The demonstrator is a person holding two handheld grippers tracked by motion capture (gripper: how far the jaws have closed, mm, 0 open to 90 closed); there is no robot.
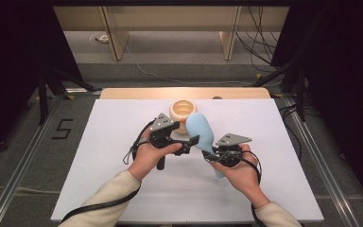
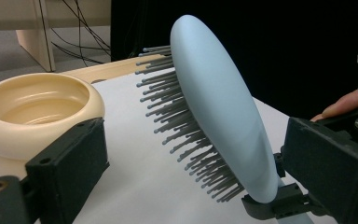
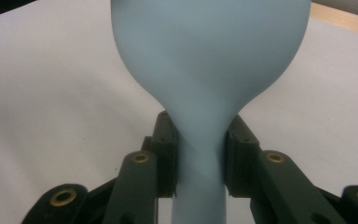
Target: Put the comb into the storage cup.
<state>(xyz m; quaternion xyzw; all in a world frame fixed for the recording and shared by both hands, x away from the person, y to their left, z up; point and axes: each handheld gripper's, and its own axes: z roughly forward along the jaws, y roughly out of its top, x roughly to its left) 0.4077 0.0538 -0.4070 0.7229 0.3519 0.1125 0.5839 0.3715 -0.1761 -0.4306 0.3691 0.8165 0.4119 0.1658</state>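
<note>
The white table [image 1: 123, 189] is viewed from above, facing forward; the pale blue plastic hairbrush [image 1: 200, 130] is shared, seen close, by both gripper views.

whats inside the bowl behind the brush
The bowl looks empty: bare cream inner wall and floor. Its near rim hides the front part of the floor.

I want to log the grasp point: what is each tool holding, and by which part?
The right tool is shut on the light blue hairbrush, at the neck where handle meets head. The left tool is open and holds nothing.
</note>
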